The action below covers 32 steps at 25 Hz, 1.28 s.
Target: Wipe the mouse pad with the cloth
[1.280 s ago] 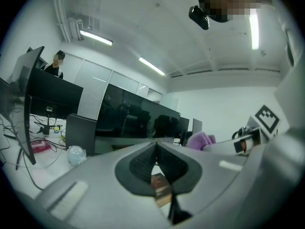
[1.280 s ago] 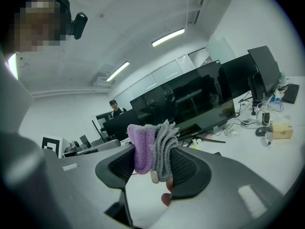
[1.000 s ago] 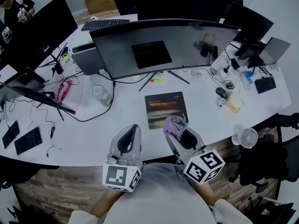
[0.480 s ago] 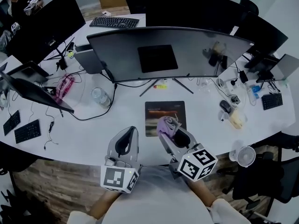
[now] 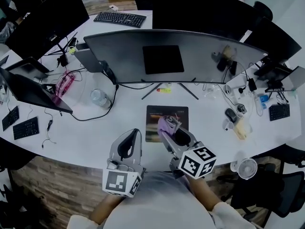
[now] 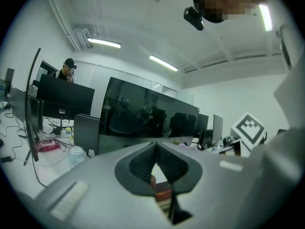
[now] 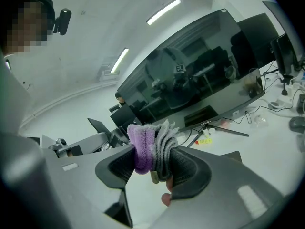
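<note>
2 grippers were held out over the near edge of the white bench (image 5: 119, 123), 1 in each of the person's hands. The right gripper (image 5: 167, 127) had its jaws clamped on a bunched cloth (image 5: 166, 123), purple on 1 side and grey on the other, which stuck out past the jaw tips. It hung over the near half of the mouse pad (image 5: 167, 112), a dark rectangle lying flat on the bench just in front of the stand of the big curved monitor (image 5: 167, 56). Whether the cloth actually touched the pad, I could not tell.

The left gripper (image 5: 134, 133) sat to the left of the pad, apart from it. Its jaws were brought together at the tips with nothing caught between them.

Further left and a little farther back stood a clear water bottle (image 5: 99, 98), with a black cable looping past it. A dark mouse (image 5: 230, 114) lay well to the right of the pad, among loose cables. A black keyboard (image 5: 120, 18) rested on the far side, behind the monitor.
</note>
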Available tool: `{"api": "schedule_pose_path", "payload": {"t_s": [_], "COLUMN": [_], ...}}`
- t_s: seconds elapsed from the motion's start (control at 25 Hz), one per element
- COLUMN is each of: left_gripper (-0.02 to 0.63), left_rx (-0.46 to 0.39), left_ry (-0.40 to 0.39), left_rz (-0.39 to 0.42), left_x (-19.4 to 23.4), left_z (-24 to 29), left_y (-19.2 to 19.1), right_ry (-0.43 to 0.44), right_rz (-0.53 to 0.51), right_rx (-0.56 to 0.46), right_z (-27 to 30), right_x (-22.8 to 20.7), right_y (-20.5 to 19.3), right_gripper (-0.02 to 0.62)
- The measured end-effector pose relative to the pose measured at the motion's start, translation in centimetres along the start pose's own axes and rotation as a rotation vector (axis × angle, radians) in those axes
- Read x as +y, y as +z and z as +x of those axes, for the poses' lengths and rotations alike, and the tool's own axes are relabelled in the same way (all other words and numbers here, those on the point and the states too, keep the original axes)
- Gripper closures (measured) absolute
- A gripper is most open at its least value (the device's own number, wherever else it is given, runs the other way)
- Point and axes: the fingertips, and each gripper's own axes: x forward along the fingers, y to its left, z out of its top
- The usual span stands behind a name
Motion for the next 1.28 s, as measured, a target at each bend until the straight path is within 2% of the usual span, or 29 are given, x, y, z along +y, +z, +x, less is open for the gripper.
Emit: {"api": "schedule_pose_path", "payload": {"t_s": [0.44, 1.28], "left_gripper": [0.606, 0.606], "left_rx": [0.02, 0.011], "left_ry": [0.013, -0.005], "left_rz": [-0.009, -0.013], "left_x": [0.6, 2.8], "left_z": [0.1, 1.9], "left_y": [-0.4, 0.2], "right_ry": [-0.002, -0.074], "right_rz": [0.025, 0.054], "right_rx": [0.037, 0.107], "right_z": [2.2, 8.1], "right_x": [-1.0, -4.9], "right_y": [-0.7, -2.4], "right_gripper": [0.394, 0.394]}}
